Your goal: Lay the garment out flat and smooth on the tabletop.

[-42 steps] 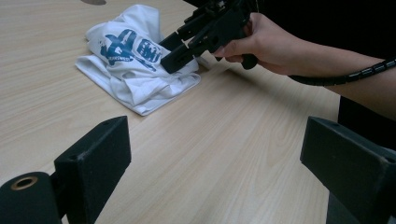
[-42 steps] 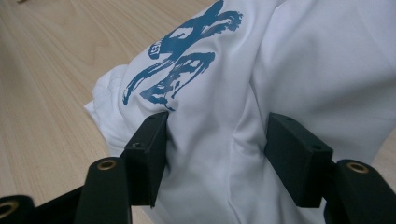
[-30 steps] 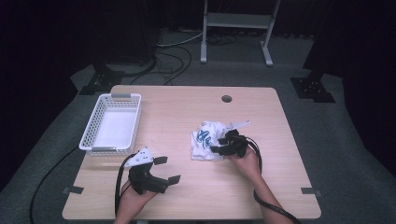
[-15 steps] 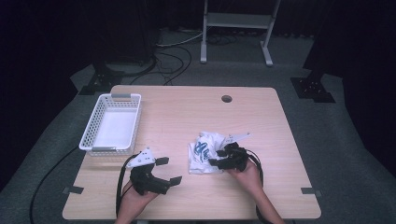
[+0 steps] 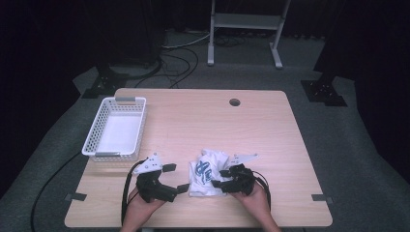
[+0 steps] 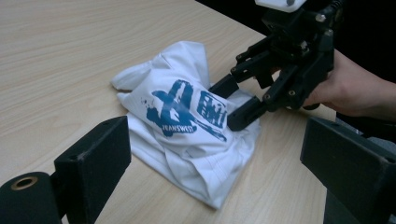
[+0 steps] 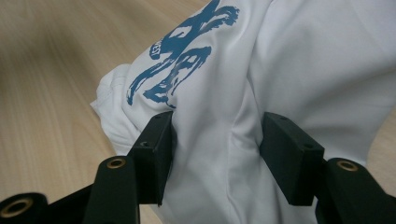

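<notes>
- White cotton bulges between my right gripper's jaws: they pinch a thick fold of the shirt, half closed on it.
- My left gripper rests just beside the shirt, jaws wide apart, holding nothing.
- Shirt sits crumpled on the table at the near edge, between both grippers; the basket lies well apart, back left.
- Risk, as I judge it: the pinch takes several layers, so pulling could drag the whole bundle instead of spreading it, or slip off the bunched fabric.
- Long axis is hard to tell from the crumple; the blue print faces up, toward my left gripper.
</notes>
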Demonstrator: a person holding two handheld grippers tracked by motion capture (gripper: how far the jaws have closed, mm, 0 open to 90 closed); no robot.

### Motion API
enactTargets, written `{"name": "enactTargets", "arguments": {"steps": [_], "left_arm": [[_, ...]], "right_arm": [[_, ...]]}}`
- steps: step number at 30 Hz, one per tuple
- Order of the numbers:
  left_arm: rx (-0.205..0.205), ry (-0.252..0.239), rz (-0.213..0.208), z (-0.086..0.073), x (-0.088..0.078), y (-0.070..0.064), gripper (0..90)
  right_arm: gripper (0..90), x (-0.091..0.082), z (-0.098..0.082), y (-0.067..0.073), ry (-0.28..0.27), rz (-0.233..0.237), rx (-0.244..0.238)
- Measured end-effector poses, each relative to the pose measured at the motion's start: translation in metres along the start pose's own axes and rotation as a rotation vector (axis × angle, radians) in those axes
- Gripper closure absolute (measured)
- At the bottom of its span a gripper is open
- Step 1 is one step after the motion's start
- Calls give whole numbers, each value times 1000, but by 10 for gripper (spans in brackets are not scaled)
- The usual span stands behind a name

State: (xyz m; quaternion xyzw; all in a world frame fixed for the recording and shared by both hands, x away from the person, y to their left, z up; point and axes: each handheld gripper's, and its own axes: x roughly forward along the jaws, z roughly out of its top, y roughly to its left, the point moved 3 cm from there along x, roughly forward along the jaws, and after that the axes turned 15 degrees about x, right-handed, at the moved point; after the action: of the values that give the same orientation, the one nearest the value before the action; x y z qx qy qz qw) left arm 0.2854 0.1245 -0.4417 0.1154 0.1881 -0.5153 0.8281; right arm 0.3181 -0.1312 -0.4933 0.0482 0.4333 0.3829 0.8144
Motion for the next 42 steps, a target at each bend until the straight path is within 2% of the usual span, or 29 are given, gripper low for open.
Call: {"name": "enactTargets", "arguments": {"steps": [4,7,10,15,20,24,26,29,31,34,37,39,42], "left_arm": [[2,2,0,0,0,0,76],[1,3,-2,0,1,-1,76],[-1,-1,-7,0,1,-1,76],[-1,1,-6,0,1,-1,76],[0,-1,-3,0,0,0,76],[0,-2,2,0,-2,1,76],[-1,-3,2,0,-2,1,76],[-3,-3,3,-1,-2,2,76],[-3,-2,5,-1,-2,2,77],[-4,-4,7,-1,-4,3,76],[-8,-5,9,-1,-4,3,76],[-6,-4,11,-1,-4,3,76],[-7,-1,12,-2,-4,4,76]], "right_arm": [[443,1,-5,9,5,7,2],[442,3,-10,18,6,30,0],[442,5,-15,28,2,32,-15],[441,7,-22,40,-4,43,-10],[439,11,-28,52,-4,63,-30],[410,11,-30,56,1,80,-37],[362,11,-30,58,22,98,-32],[340,9,-29,63,71,104,-58],[338,5,-26,66,86,116,-66],[337,-7,-18,71,60,134,-81],[334,-20,-6,74,20,123,-106],[335,-28,2,73,-3,101,-122],[338,-36,12,66,-36,87,-113]]}}
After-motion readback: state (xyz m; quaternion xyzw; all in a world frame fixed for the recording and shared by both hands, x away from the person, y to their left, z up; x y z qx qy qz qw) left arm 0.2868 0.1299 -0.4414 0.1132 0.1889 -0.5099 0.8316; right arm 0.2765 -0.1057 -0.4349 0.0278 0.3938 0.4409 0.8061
